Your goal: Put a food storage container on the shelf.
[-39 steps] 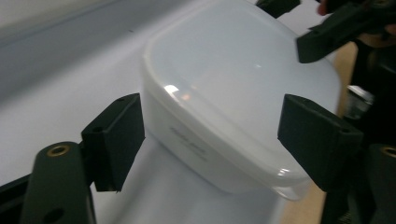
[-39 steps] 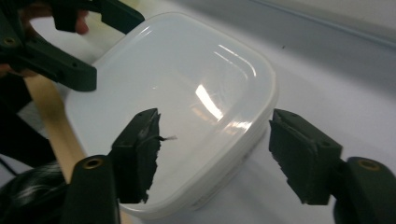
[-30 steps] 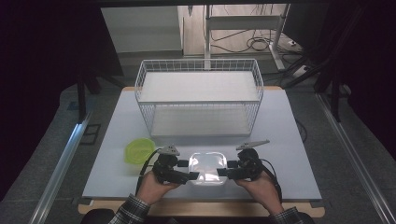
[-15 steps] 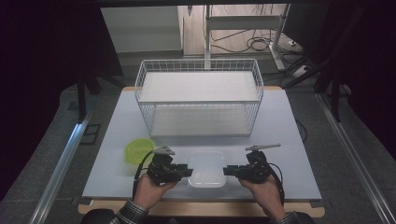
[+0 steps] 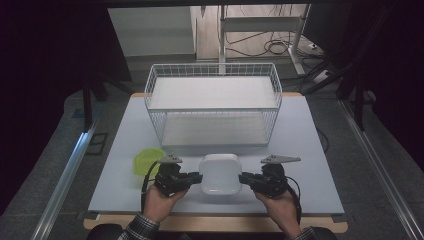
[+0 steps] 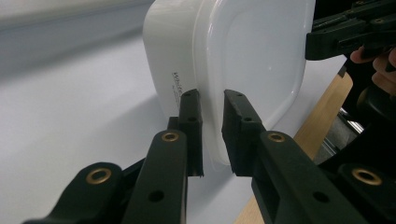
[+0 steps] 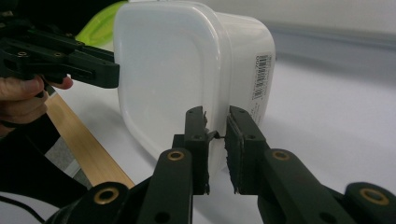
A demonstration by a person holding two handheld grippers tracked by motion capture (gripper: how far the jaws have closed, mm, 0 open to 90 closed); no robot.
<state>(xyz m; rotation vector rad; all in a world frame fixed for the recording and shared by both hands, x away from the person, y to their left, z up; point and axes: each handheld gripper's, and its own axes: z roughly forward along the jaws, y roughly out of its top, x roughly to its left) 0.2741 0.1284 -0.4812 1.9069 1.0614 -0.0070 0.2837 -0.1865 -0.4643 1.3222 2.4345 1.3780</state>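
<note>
Container (image 5: 220, 173), white plastic, looks light, stiff and slick; left gripper (image 6: 213, 103) and right gripper (image 7: 217, 122), jaws just closing, pinch opposite rim edges.

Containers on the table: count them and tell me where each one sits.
3: a white plastic box at the near edge, gripped on either side by the left gripper and right gripper; a green bowl to its left; a wire basket behind it.
</note>
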